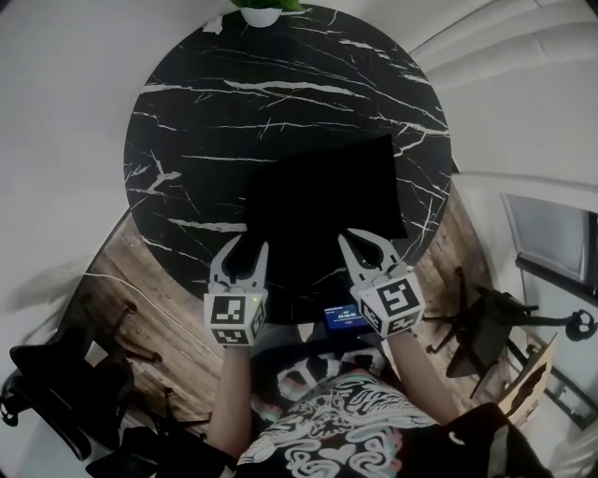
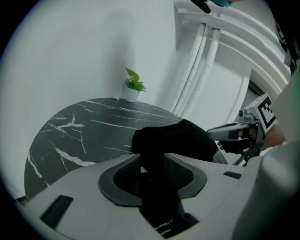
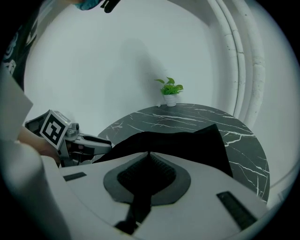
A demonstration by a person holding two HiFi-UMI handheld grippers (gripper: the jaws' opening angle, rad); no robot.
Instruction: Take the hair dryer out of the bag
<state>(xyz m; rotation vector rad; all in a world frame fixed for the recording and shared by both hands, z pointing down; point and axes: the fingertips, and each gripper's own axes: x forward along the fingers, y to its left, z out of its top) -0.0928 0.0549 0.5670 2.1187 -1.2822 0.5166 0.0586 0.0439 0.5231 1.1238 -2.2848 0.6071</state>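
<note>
A black cloth bag point(image 1: 322, 201) lies on the round black marble table point(image 1: 280, 84), towards its near side. The hair dryer is not visible in any view. My left gripper point(image 1: 243, 250) is at the bag's near left corner. Its jaws stand apart, with a strip of black fabric point(image 2: 157, 187) running loosely between them. My right gripper point(image 1: 364, 243) is at the bag's near right edge. In the right gripper view its jaws point(image 3: 149, 154) are closed together, with dark bag cloth point(image 3: 187, 140) pinched at them.
A small potted plant point(image 1: 266, 11) stands at the table's far edge. A small device with a lit blue screen point(image 1: 346, 317) sits near the table's front edge. Dark chairs point(image 1: 495, 317) stand on the wooden floor on both sides.
</note>
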